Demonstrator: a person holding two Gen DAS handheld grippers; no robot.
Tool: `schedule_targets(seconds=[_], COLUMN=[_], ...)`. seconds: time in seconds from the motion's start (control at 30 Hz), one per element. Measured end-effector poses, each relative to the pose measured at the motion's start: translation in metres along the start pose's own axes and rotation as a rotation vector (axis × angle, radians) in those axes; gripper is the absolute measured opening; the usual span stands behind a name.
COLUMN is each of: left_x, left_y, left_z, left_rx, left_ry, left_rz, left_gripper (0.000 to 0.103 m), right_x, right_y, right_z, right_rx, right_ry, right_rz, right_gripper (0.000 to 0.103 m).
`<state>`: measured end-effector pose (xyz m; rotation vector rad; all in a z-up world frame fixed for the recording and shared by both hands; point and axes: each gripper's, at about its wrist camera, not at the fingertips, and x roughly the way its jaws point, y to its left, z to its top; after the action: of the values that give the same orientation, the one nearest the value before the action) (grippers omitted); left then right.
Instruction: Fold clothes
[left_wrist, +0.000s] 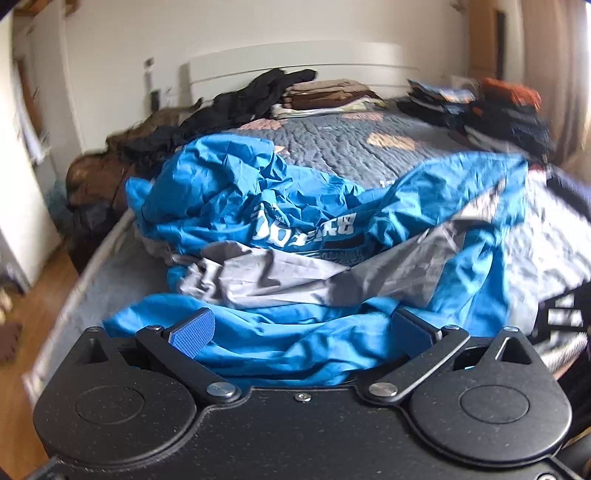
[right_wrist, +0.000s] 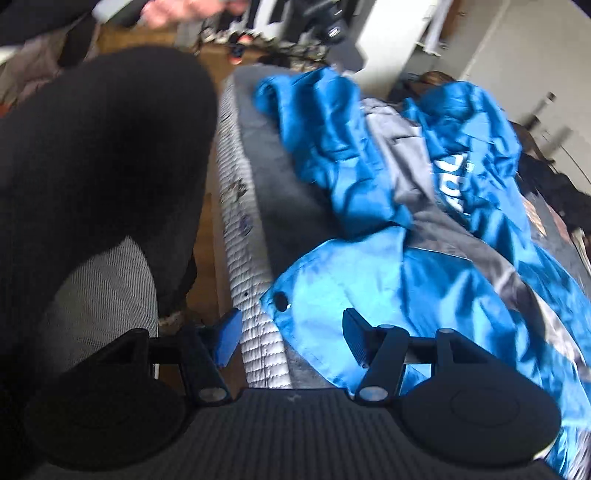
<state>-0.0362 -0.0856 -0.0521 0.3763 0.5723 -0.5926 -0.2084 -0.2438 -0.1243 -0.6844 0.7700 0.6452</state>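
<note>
A crumpled blue and grey jacket (left_wrist: 280, 221) with white lettering lies on the near part of the bed. My left gripper (left_wrist: 301, 330) hovers low over its front fold. The jaws stand wide apart and blue cloth bulges up between the pads without being pinched. In the right wrist view the same jacket (right_wrist: 424, 258) spreads across the bed's corner. A hem corner with a dark snap button (right_wrist: 282, 300) lies just ahead of my right gripper (right_wrist: 291, 338). That gripper is open over the mattress edge, its right pad above the hem, and nothing is clamped.
A grey quilted bedspread (left_wrist: 351, 147) covers the bed. Folded stacks (left_wrist: 325, 96) sit by the headboard and another stack (left_wrist: 491, 110) is at the far right. A dark heap of clothes (left_wrist: 155, 147) lies far left. A person's black-clad leg (right_wrist: 103, 155) stands beside the mattress edge (right_wrist: 236, 240).
</note>
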Motion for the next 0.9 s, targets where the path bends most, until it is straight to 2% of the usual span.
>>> schedule_targets(seconds=[0.1, 0.33, 0.43, 0.57, 0.7, 0.9], left_x=[0.000, 0.018, 0.034, 0.052, 0.076, 0.107], left_y=[0.007, 0.022, 0.013, 0.008, -0.005, -0.040], left_z=[-0.004, -0.035, -0.050, -0.055, -0.058, -0.068], left_rx=[0.108, 0.312, 0.406, 0.452, 0.559, 0.756], left_ry=[0.002, 0.055, 0.071, 0.040, 0.051, 0.017], left_rz=[0.010, -0.035, -0.064, -0.125, -0.173, -0.230], left_gripper=[0.103, 0.103, 0.103, 0.103, 0.103, 0.103], right_x=[0.015, 0.051, 0.061, 0.069, 0.075, 0.081], right_y=[0.002, 0.004, 0.002, -0.004, -0.003, 0.001], right_z=[-0.003, -0.014, -0.015, -0.013, -0.014, -0.019], right_rx=[-0.054, -0.122, -0.136, -0.111, -0.117, -0.140], right_ry=[0.020, 0.070, 0.068, 0.050, 0.053, 0.046], right_rz=[-0.027, -0.069, -0.101, -0.107, -0.111, -0.118], right_gripper=[0.059, 0.059, 0.059, 0.059, 0.059, 0.059])
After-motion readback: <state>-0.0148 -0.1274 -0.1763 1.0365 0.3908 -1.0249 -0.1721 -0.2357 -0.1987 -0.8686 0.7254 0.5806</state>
